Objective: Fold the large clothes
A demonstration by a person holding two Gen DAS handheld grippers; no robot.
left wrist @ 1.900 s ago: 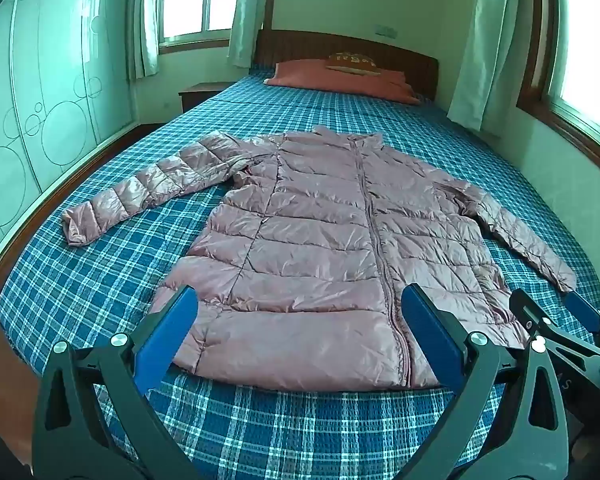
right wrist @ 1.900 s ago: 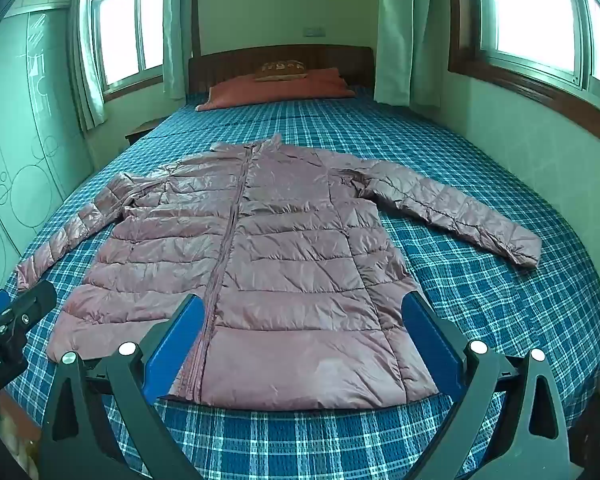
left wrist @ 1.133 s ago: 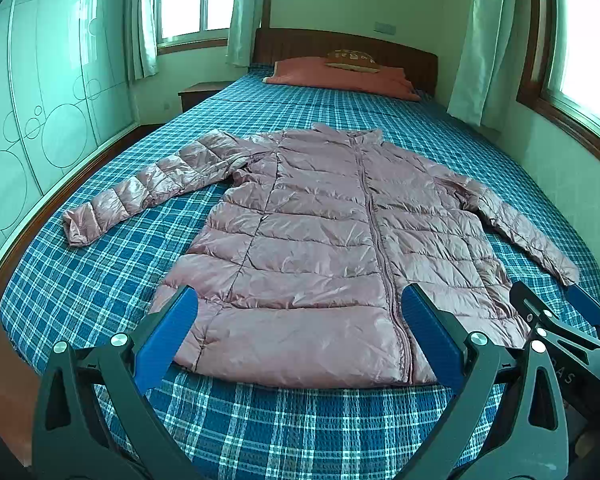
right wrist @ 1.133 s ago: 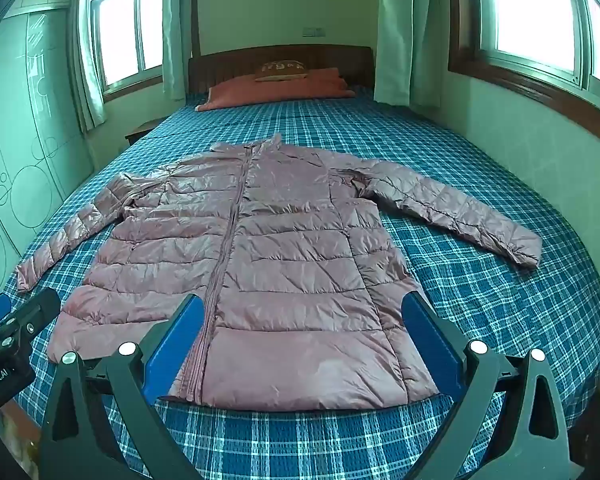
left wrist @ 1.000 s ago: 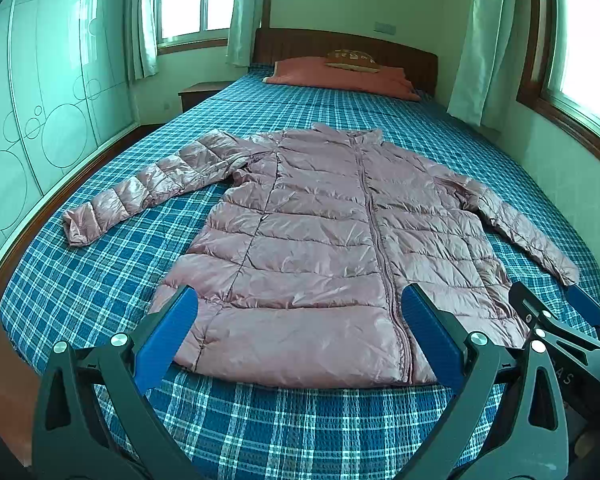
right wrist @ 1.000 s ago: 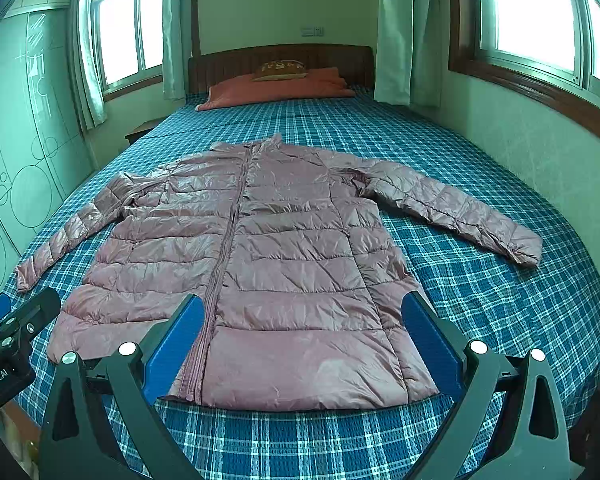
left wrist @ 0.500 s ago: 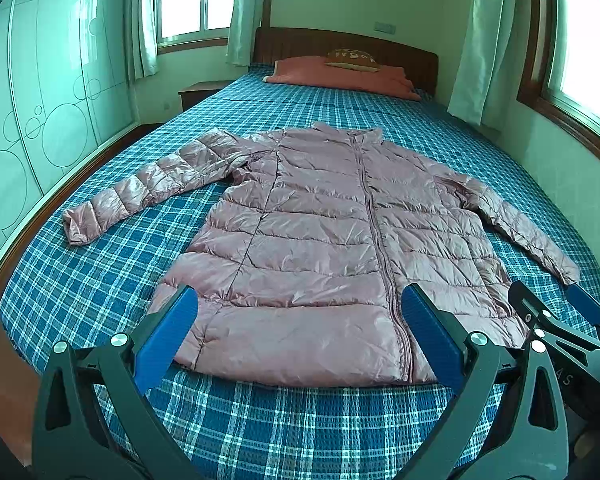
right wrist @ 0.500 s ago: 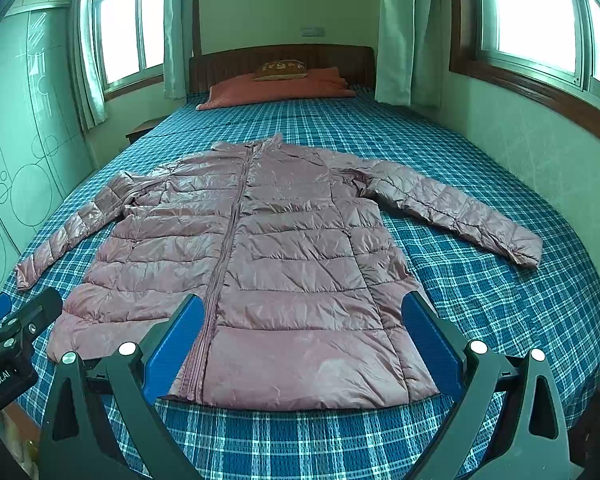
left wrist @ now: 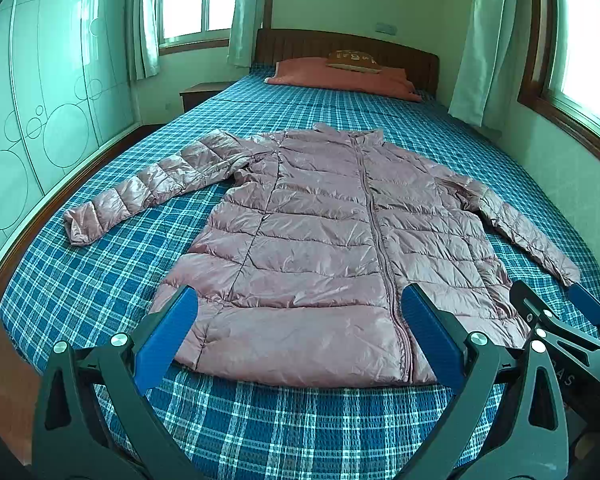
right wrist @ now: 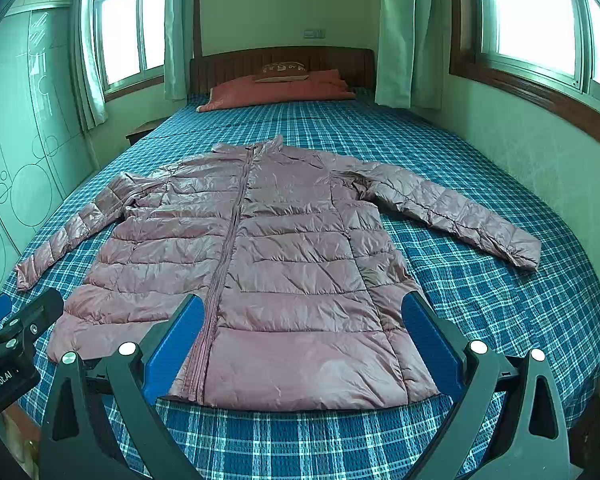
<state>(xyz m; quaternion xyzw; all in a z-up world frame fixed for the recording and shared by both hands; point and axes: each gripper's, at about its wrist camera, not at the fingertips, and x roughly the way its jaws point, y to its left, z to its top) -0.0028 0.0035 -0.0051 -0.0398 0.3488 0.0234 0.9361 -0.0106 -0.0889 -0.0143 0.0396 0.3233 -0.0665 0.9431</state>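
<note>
A pink quilted down jacket (left wrist: pixel 324 248) (right wrist: pixel 276 264) lies flat and zipped on a bed, front up, collar toward the headboard, both sleeves spread out to the sides. My left gripper (left wrist: pixel 296 320) hovers open above the hem at the foot of the bed, blue pads wide apart, holding nothing. My right gripper (right wrist: pixel 298 324) is also open and empty, above the hem's right half. In the left wrist view the right gripper's fingers (left wrist: pixel 540 312) show at the right edge. The left gripper's body (right wrist: pixel 16 328) shows at the left edge of the right wrist view.
The bed has a blue plaid cover (left wrist: pixel 100 272) (right wrist: pixel 500 300). An orange pillow (left wrist: pixel 340 78) lies by the wooden headboard (right wrist: pixel 280 62). A nightstand (left wrist: pixel 200 94) stands at the bed's left. Wardrobe doors (left wrist: pixel 40 100) run along the left; a wall with a window (right wrist: pixel 540 20) runs along the right.
Both grippers have stayed open and almost still; the views shifted only slightly. The jacket has not moved.
</note>
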